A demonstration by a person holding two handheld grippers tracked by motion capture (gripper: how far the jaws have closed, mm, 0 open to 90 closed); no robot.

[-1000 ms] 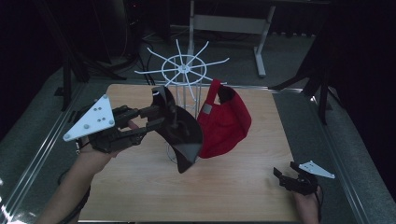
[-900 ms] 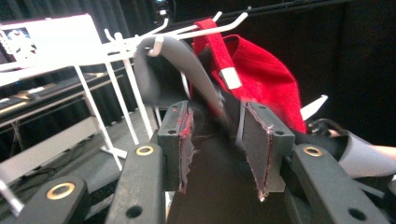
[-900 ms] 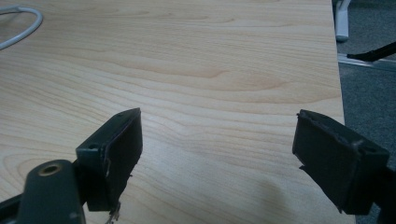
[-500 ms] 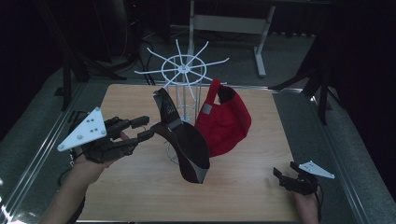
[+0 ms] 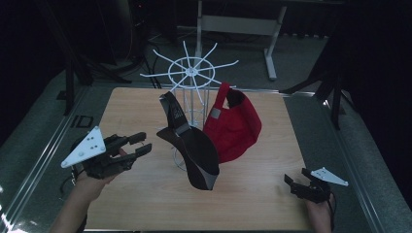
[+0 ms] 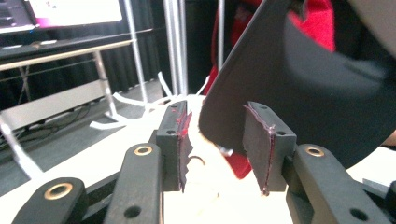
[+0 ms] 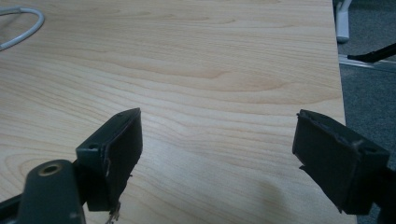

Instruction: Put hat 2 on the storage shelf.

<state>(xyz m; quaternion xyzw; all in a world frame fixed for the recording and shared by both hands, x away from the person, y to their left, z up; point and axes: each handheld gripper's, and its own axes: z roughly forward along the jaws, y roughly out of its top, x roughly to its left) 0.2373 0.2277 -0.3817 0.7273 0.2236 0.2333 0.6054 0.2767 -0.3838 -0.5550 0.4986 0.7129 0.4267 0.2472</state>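
The left gripper [image 5: 141, 144] is hovering with its jaws spread and nothing between them, just left of the dark cap [image 5: 192, 145]. That cap is hanging from the white rack [image 5: 190, 73], its brim drooping ahead of the jaws. Beyond it the red cap [image 5: 238, 124] is hanging. Far right, the right gripper [image 5: 291, 183] is resting low over the table [image 5: 145, 204], jaws wide apart.

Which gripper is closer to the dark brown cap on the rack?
Left. The left gripper is open just beside the dark brown cap, apart from it. The right gripper rests open near the table's front right corner, farther away.
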